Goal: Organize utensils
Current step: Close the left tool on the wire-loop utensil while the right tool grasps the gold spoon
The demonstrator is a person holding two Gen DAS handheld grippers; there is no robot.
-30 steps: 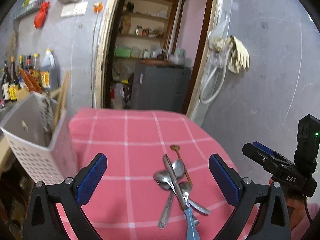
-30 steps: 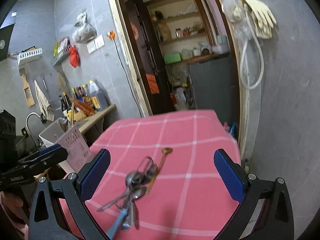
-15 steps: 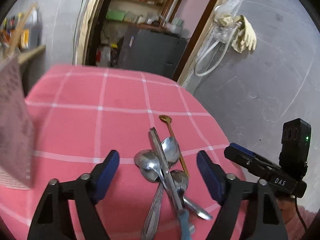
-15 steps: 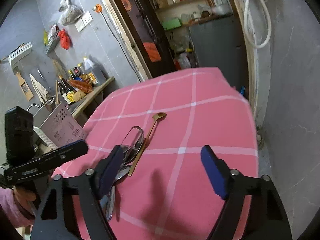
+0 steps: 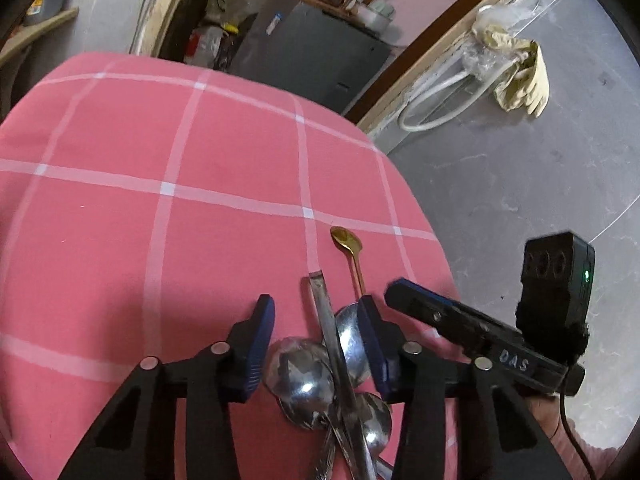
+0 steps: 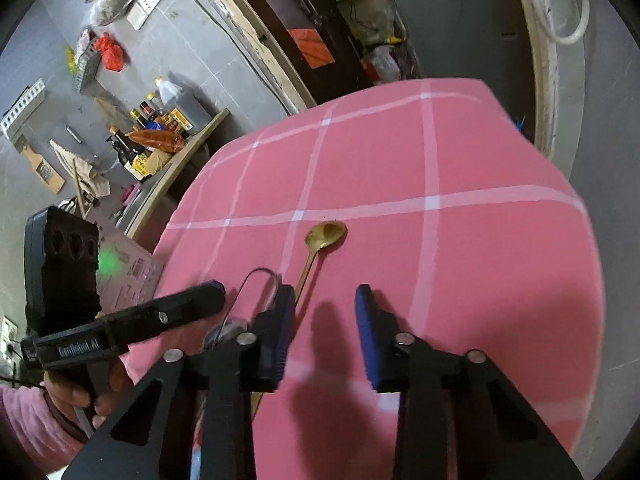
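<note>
Both hand-held tools are coming down on the heap of utensils at the near edge of the pink checked tablecloth (image 5: 168, 152), so I judge this the first pick.

The left gripper (image 5: 316, 344) has its blue pads closing around the pile, the flat steel handle (image 5: 326, 320) and steel spoon bowls (image 5: 304, 376) between them; I cannot see them pressing yet. The right gripper (image 6: 322, 332) is closing too, with only bare cloth between its pads, and the slim gold spoon (image 6: 320, 240) lies just beside its left pad.

Next, each needs one piece singled out, not a tangle.

By my count: one gold spoon, three steel spoon bowls showing, one flat handle, and a wire loop (image 6: 260, 280).
</note>
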